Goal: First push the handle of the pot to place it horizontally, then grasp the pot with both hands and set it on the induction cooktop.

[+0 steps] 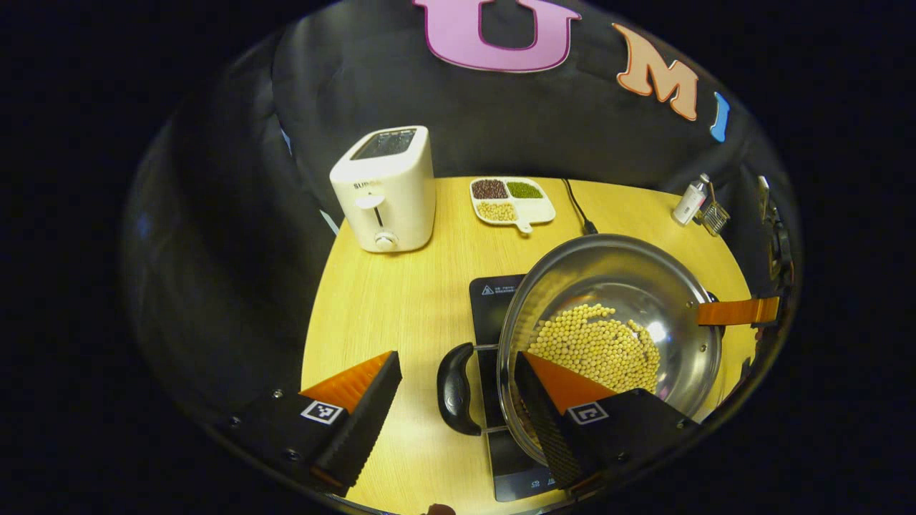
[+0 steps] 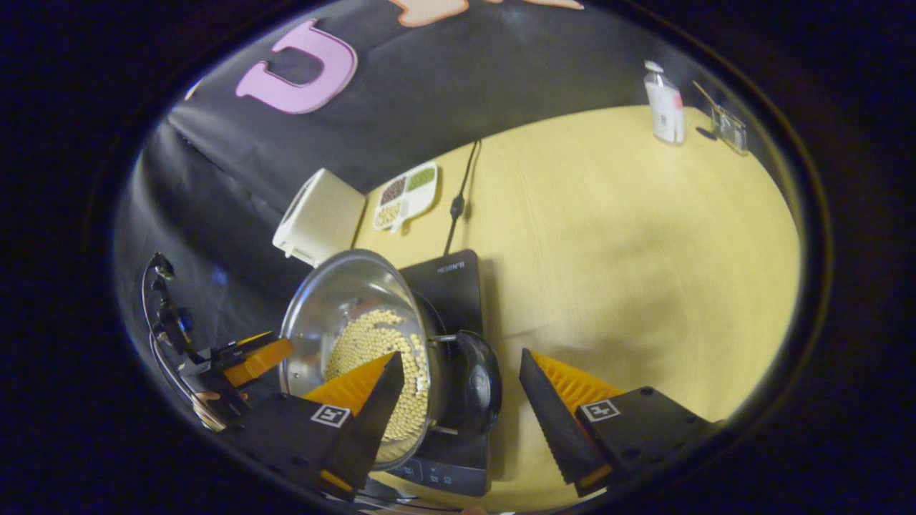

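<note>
The left gripper [image 1: 458,397] and right gripper [image 2: 458,400] stand released, straddling the black handles of the round steel pot of yellow beans [image 1: 608,336], already on the black induction cooktop [image 1: 494,300]. Both should withdraw level, without nudging it.

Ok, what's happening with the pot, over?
Both tongs open, left and right, each straddling a pot handle. Pot of beans on the cooktop. Nothing blocking.

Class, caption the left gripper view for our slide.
Open left gripper straddles the handle of the bean-filled pot over the cooktop.
</note>
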A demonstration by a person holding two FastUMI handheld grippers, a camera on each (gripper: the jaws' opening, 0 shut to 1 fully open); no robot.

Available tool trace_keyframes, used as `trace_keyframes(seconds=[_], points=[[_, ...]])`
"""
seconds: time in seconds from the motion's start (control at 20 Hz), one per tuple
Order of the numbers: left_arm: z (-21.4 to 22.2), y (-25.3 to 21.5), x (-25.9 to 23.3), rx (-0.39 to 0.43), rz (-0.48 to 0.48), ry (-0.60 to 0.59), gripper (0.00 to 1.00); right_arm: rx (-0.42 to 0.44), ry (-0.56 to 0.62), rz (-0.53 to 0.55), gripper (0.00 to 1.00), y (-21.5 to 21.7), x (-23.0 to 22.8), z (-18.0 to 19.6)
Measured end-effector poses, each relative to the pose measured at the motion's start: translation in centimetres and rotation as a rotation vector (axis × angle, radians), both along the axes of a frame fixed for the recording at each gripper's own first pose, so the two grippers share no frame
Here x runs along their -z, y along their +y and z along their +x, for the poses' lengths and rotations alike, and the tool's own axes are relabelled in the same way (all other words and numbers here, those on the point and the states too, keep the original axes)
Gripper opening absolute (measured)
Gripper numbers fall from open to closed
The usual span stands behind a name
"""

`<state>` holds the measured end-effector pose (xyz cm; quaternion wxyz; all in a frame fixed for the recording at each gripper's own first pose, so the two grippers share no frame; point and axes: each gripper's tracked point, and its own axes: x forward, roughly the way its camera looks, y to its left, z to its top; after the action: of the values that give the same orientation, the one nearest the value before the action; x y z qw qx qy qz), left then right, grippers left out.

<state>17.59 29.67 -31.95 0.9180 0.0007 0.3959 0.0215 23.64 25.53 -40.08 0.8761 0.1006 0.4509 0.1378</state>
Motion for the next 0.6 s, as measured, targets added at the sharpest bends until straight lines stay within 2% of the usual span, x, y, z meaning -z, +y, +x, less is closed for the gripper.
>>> trace_keyframes(seconds=[0.15,0.3,0.35,0.4,0.45,0.55,0.6], points=[[-1.4,-1.0,-1.8,-0.019,0.002,-0.042,0.98,0.03,-0.089,-0.058,1.0,-2.6,-2.7,-1.0],[-3.0,-2.2,-3.2,-0.032,0.009,-0.06,0.98,0.096,-0.18,-0.129,1.0,-6.2,-5.6,-2.3],[-3.5,-2.7,-3.7,-0.033,0.011,-0.064,0.98,0.116,-0.212,-0.137,0.92,-7.1,-6.7,-2.7],[-4.0,-3.4,-4.0,-0.034,0.01,-0.07,0.98,0.132,-0.236,-0.14,1.0,-7.8,-7.8,-3.4],[-4.4,-4.2,-4.7,-0.031,0.007,-0.079,1.0,0.145,-0.256,-0.138,1.0,-8.5,-8.8,-4.1],[-5.1,-5.8,-5.9,-0.031,0.012,-0.103,0.98,0.161,-0.299,-0.142,1.0,-10.6,-11.3,-5.7],[-5.6,-6.6,-6.7,-0.032,0.02,-0.116,0.98,0.161,-0.321,-0.144,0.93,-11.3,-12.2,-6.2]])
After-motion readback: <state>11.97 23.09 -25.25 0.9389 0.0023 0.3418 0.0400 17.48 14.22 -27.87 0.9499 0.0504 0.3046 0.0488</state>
